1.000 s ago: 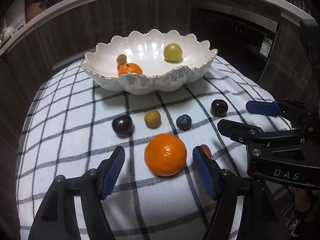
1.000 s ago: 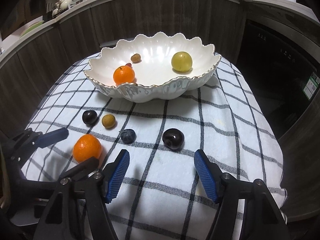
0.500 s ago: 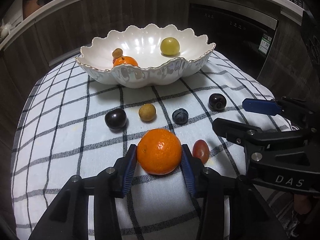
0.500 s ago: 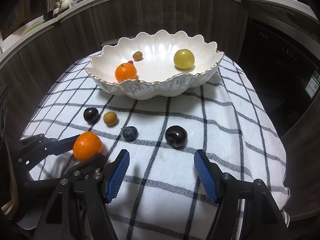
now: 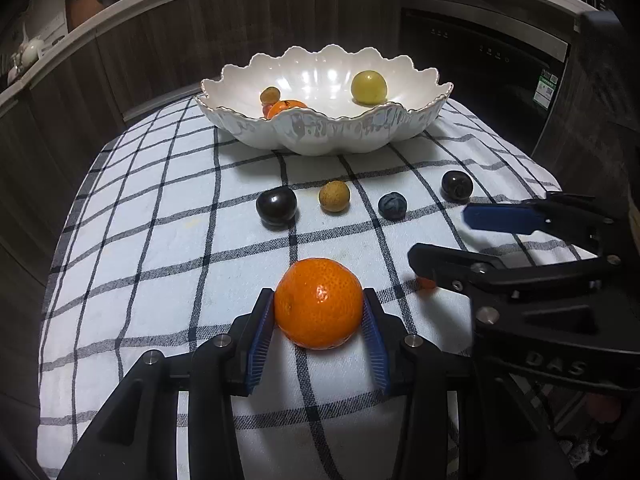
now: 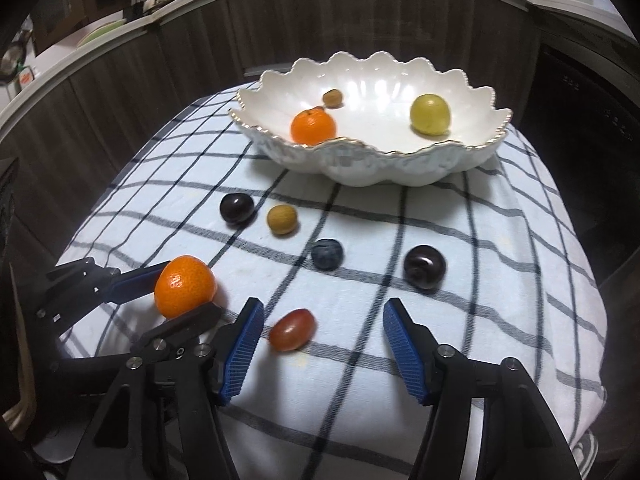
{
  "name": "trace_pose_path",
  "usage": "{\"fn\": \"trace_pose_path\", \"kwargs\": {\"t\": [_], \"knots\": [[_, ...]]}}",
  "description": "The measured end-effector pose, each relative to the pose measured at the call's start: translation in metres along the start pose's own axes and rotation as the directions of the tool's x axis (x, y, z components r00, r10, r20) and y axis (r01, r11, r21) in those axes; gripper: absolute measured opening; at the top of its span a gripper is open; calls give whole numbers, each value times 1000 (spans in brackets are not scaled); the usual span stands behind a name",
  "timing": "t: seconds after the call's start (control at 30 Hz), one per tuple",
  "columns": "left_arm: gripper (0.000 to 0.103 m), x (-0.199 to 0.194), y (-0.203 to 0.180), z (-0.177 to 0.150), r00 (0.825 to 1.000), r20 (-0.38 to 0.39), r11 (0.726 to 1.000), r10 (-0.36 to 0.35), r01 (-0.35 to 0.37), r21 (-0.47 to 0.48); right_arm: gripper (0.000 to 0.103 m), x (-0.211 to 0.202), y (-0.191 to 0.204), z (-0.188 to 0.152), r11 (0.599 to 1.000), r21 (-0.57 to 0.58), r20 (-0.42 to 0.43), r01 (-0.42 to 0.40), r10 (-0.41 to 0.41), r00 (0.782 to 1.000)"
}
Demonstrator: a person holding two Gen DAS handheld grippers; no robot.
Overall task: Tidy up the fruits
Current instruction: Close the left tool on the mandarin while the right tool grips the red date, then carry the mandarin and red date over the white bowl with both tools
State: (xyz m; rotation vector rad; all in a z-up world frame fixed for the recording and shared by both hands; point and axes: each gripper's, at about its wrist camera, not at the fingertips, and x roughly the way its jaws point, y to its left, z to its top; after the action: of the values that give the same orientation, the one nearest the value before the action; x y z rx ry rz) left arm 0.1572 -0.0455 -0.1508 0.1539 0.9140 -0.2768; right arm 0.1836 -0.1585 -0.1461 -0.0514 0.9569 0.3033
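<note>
My left gripper (image 5: 319,320) is shut on a mandarin (image 5: 319,303), held just above the checked cloth; it also shows in the right wrist view (image 6: 185,286). My right gripper (image 6: 323,340) is open, with a red grape (image 6: 292,329) between its fingers on the cloth. The white scalloped bowl (image 5: 332,128) at the back holds a mandarin (image 6: 313,127), a yellow-green fruit (image 6: 430,115) and a small brown fruit (image 6: 332,98). On the cloth lie two dark plums (image 6: 237,208) (image 6: 425,267), a brown longan (image 6: 282,219) and a blueberry (image 6: 327,254).
The checked cloth (image 5: 160,248) covers a small round table with edges dropping off on all sides. Dark wood cabinets (image 5: 140,52) curve behind it. My right gripper's fingers (image 5: 504,218) reach in from the right in the left wrist view.
My left gripper closed on the mandarin and lifted it slightly. My right gripper moved forward and down, so the red grape now lies between its open fingers.
</note>
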Motion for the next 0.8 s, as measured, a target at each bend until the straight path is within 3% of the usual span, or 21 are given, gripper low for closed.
{"fn": "trace_pose_path", "kwargs": {"t": [0.37, 0.53, 0.8], "knots": [[42, -3, -2, -5, 1000, 7, 1000, 12, -12, 15, 38, 14, 6, -2, 1000, -7, -50, -25, 25, 998], [42, -3, -3, -5, 1000, 9, 1000, 16, -16, 21, 23, 16, 11, -3, 998, -22, -57, -60, 59, 997], [42, -4, 0, -4, 1000, 4, 1000, 17, -17, 1, 23, 13, 11, -1, 999, -11, -45, -48, 48, 998]]}}
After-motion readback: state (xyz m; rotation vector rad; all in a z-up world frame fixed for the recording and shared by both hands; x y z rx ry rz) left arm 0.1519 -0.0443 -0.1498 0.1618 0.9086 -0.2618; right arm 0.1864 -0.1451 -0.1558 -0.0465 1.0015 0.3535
